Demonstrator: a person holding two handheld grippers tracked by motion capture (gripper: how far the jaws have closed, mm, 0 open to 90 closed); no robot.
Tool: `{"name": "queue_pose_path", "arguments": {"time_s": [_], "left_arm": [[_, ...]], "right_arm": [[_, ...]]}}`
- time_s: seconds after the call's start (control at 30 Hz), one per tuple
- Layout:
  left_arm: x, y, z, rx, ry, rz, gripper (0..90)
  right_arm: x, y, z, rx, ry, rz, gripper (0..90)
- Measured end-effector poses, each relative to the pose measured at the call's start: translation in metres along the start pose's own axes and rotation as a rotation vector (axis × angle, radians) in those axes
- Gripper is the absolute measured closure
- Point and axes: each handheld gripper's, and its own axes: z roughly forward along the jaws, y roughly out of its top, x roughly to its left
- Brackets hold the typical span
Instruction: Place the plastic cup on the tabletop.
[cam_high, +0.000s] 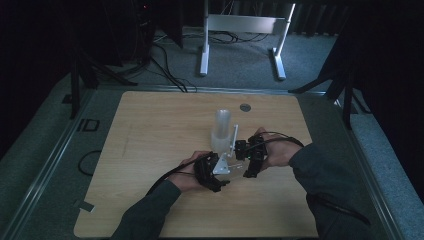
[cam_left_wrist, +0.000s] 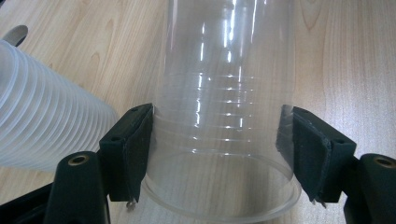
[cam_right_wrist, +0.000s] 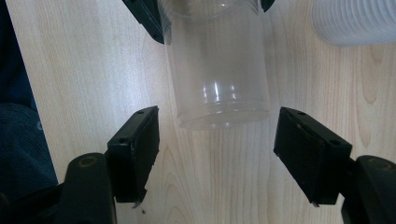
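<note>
A single clear plastic cup (cam_left_wrist: 224, 121) lies on its side just over the wooden table (cam_high: 150, 130). My left gripper (cam_left_wrist: 219, 140) is shut on it near the rim, a pad against each side. In the right gripper view the same cup (cam_right_wrist: 217, 70) points its base at me, and the left gripper's fingers (cam_right_wrist: 147, 18) clamp its far end. My right gripper (cam_right_wrist: 217, 149) stands open, its jaws wide on either side just short of the cup's base. A stack of frosted cups (cam_high: 221, 127) stands upright behind both grippers (cam_high: 212, 170) (cam_high: 250, 155).
The cup stack (cam_left_wrist: 42, 121) sits close on the left in the left gripper view and at the top right (cam_right_wrist: 355, 21) in the right gripper view. A small grey disc (cam_high: 244, 107) lies farther back. A white metal stand (cam_high: 240, 25) and cables are on the floor beyond.
</note>
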Motion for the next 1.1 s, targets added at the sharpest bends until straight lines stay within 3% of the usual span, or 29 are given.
{"name": "queue_pose_path", "arguments": {"time_s": [0.4,1.1], "left_arm": [[-0.0024,0.0033,-0.0025,-0.022,0.011,0.013,28.6],[-0.0038,0.0030,-0.0033,-0.040,0.030,0.018,27.7]], "right_arm": [[-0.0012,0.0018,0.0047,-0.004,-0.007,-0.013,30.5],[-0.0003,0.0005,0.0079,-0.008,0.000,-0.021,41.3]]}}
